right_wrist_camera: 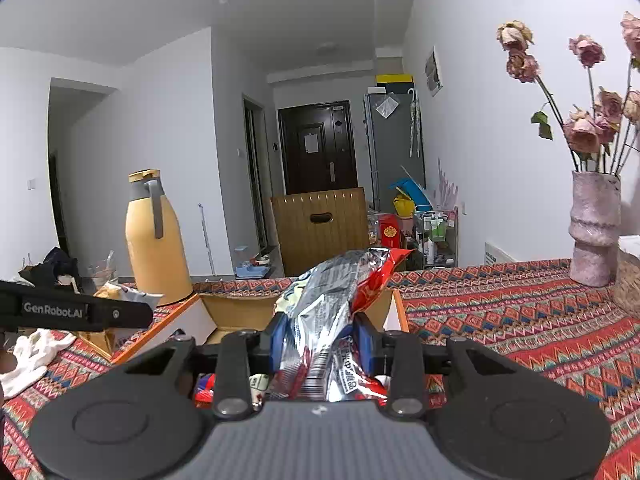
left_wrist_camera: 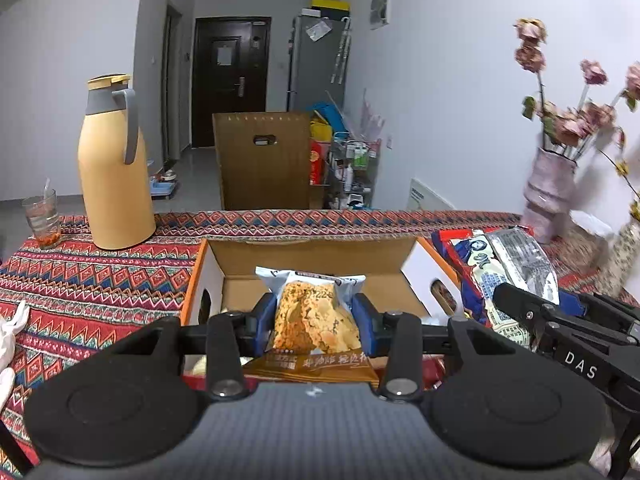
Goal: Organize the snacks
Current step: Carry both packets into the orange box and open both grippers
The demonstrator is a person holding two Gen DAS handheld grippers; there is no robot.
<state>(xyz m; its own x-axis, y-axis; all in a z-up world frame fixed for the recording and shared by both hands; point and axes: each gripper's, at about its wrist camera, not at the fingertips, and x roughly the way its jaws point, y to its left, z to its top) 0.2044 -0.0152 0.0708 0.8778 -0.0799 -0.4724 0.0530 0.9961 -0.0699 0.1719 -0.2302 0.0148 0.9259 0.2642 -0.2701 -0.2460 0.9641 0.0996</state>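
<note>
Left gripper (left_wrist_camera: 316, 320): closed on a crispy-cake snack packet (left_wrist_camera: 314, 312), held in the air in front of the open cardboard box (left_wrist_camera: 224, 256).
Right gripper (right_wrist_camera: 320, 340): closed on a silver-and-red snack bag (right_wrist_camera: 332, 300), also lifted, near the box's right side.
Box: flaps open; the visible part of the inside looks bare, the rest hidden behind the packets.
Done: both snacks picked up.
Left: by my judgement, both still have to go into the box; more wrappers peek out below the grippers.
Desk (right_wrist_camera: 500, 312): patterned cloth, with a yellow thermos jug (left_wrist_camera: 114, 168) and a pink vase (right_wrist_camera: 594, 228) standing clear of the box.
</note>
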